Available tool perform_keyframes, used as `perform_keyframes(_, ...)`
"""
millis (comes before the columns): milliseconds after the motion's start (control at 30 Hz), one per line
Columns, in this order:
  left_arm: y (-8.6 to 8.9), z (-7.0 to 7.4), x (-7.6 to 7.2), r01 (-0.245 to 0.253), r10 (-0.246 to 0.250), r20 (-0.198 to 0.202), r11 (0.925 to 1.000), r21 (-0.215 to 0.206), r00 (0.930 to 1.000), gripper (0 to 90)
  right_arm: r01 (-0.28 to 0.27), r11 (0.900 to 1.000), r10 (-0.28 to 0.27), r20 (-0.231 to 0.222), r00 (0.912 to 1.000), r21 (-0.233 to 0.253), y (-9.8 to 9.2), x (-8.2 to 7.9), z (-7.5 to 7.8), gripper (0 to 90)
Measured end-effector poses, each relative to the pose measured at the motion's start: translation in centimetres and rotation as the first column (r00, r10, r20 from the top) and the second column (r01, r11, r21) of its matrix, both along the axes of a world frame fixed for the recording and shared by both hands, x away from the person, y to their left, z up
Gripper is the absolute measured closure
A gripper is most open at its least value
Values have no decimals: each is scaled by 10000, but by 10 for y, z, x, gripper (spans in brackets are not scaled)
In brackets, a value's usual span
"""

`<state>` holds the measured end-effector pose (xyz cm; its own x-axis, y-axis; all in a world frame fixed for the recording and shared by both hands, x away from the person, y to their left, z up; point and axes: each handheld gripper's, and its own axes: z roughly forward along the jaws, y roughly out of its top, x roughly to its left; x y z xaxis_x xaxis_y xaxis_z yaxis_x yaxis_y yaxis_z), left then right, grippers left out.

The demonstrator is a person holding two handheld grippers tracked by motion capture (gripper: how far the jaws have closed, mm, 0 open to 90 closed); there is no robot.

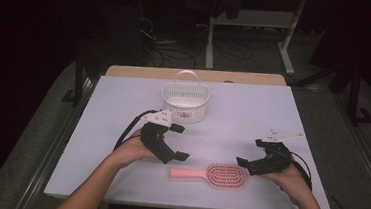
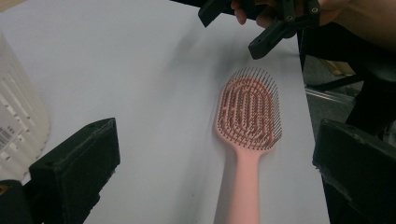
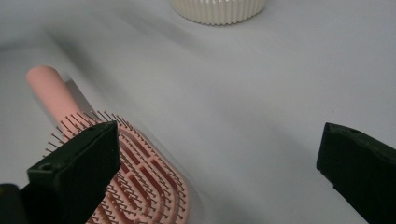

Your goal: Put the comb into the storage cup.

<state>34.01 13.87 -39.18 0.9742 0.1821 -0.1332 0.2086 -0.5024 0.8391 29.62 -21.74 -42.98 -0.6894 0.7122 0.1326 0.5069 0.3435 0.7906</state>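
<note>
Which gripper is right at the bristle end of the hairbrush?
The right gripper, jaws open beside the bristle head of the pink hairbrush. The left gripper, also open, hangs nearer the handle end, toward the white basket.

Overhead forward view; two close jaw-level views.

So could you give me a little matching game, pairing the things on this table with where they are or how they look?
Things:
1. pink plastic hairbrush
2. white slotted plastic basket
3. left gripper
4. right gripper

Descriptions:
A. stands at the table's far middle
B. open, beside the bristle end
C. lies bristles up near the front edge
D. open, near the handle end

Pairs: 1-C, 2-A, 3-D, 4-B
</note>
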Motion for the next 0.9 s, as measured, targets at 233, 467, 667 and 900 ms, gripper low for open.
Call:
perform_keyframes(233,-10,2,2,146,-145,39,9999,-49,9999,6,-24,10000,24,12,10000,-16,0,0,0,0)
perform_keyframes(467,-19,3,4,273,-273,30,9996,-40,9996,6,0,10000,0,9,10000,5,0,0,0,0)
perform_keyframes(667,-27,3,4,401,-401,63,9992,-10,9992,7,-14,10000,14,32,10000,10,0,1,1,0)
perform_keyframes(900,-39,4,6,709,-714,122,9969,329,9974,20,-43,10000,43,-5,10000,-42,0,1,0,0)
